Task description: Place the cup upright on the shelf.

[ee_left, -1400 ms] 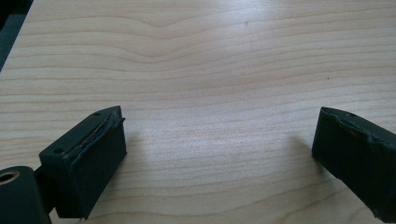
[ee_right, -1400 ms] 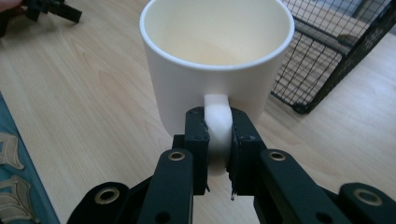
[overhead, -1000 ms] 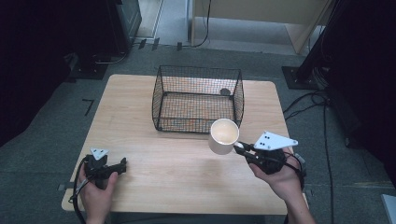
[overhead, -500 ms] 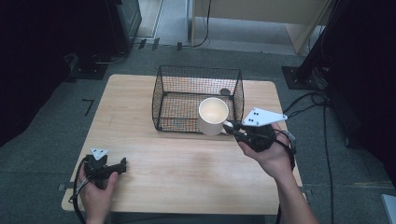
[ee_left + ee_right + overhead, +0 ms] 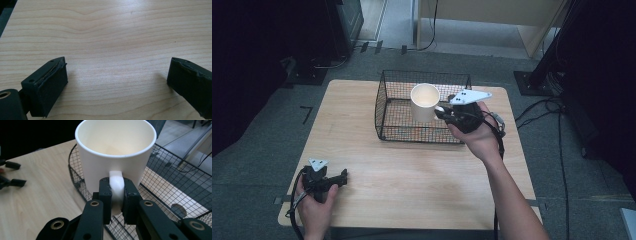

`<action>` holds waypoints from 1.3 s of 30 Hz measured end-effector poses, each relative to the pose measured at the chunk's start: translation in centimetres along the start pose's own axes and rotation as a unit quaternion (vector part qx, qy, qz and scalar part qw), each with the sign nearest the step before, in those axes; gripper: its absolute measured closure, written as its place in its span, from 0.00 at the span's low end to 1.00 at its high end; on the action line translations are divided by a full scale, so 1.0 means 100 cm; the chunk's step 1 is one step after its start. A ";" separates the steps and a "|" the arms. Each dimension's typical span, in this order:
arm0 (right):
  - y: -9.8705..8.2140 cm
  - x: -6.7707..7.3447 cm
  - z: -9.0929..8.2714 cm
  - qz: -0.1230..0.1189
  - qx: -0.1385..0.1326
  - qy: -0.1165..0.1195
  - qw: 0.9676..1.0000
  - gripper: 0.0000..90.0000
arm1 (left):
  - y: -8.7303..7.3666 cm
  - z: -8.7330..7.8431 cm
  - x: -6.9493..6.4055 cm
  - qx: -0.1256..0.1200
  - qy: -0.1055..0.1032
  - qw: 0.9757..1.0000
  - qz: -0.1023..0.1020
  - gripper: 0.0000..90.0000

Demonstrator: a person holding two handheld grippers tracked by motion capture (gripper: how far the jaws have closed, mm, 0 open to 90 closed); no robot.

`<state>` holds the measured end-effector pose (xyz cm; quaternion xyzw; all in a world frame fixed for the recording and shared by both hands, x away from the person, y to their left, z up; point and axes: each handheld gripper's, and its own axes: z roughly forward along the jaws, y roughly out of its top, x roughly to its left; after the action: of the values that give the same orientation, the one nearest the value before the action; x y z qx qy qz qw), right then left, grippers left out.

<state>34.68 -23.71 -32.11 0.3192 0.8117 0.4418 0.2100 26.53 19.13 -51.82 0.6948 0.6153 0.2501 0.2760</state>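
Right hand-held gripper [image 5: 117,195] clamped on white mug [image 5: 115,152] handle above wire basket [image 5: 387,107]; left hand-held gripper [image 5: 117,82] wide open.

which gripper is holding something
The right gripper, shut on the white mug's handle above the wire basket; the left gripper is open.

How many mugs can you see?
1. The white mug is held by its handle in the right claw, up over the wire basket. None can be seen elsewhere on the table.
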 end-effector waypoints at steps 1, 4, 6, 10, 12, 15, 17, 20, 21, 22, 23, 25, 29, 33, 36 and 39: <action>0.001 -0.002 0.005 -0.001 0.000 -0.002 1.000 0.90 | 0.000 0.000 0.000 0.000 0.000 1.000 0.000 0.03; 0.002 -0.006 0.019 0.000 0.004 -0.008 1.000 0.90 | 0.000 0.000 0.000 0.000 0.000 1.000 0.000 0.03; 0.003 -0.008 0.032 -0.003 0.009 -0.014 1.000 0.90 | 0.000 0.000 0.000 0.000 0.000 1.000 0.001 0.03; 0.005 -0.016 0.060 0.006 0.012 -0.029 1.000 0.90 | 0.000 0.000 0.000 0.000 -0.001 1.000 0.001 0.03; 0.004 -0.021 0.072 0.007 0.013 -0.030 0.999 0.90 | 0.000 0.000 0.000 0.000 -0.001 1.000 0.001 0.03; 0.000 -0.028 0.090 0.016 0.020 -0.026 0.999 0.90 | 0.000 0.000 0.000 0.000 -0.001 1.000 0.001 0.03; -0.001 -0.031 0.094 0.015 0.022 -0.025 0.999 0.90 | 0.000 0.000 0.000 0.000 -0.001 1.000 0.001 0.03; -0.005 -0.041 0.111 0.031 0.029 -0.026 0.999 0.90 | 0.000 0.000 0.000 -0.001 -0.002 1.000 0.001 0.03; -0.007 -0.047 0.120 0.032 0.038 -0.027 0.998 0.90 | 0.000 0.000 0.000 -0.001 -0.002 1.000 0.002 0.03; -0.007 -0.047 0.120 0.032 0.038 -0.027 0.998 0.90 | 0.000 0.000 0.000 -0.001 -0.002 1.000 0.002 0.03; -0.008 -0.050 0.127 0.032 0.049 -0.028 0.998 0.90 | 0.000 0.000 0.000 -0.001 -0.002 1.000 0.002 0.03; -0.009 -0.052 0.129 0.032 0.050 -0.029 0.998 0.90 | 0.000 0.000 0.000 0.000 -0.002 1.000 0.002 0.03; -0.015 -0.064 0.140 0.044 0.070 -0.027 0.996 0.90 | 0.000 0.000 0.000 -0.001 -0.003 1.000 0.002 0.03; -0.022 -0.072 0.149 0.050 0.092 -0.033 0.994 0.90 | 0.000 0.000 0.000 -0.001 -0.003 1.000 0.002 0.03; -0.025 -0.075 0.152 0.057 0.097 -0.033 0.993 0.90 | 0.000 0.000 0.000 -0.001 -0.003 1.000 0.002 0.03; -0.029 -0.078 0.154 0.066 0.101 -0.026 0.992 0.90 | 0.000 0.000 0.000 0.000 -0.003 1.000 0.003 0.03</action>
<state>48.85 -21.35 -42.12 0.4030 0.8237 0.3619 0.1675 26.52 19.12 -51.82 0.6974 0.6123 0.2492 0.2769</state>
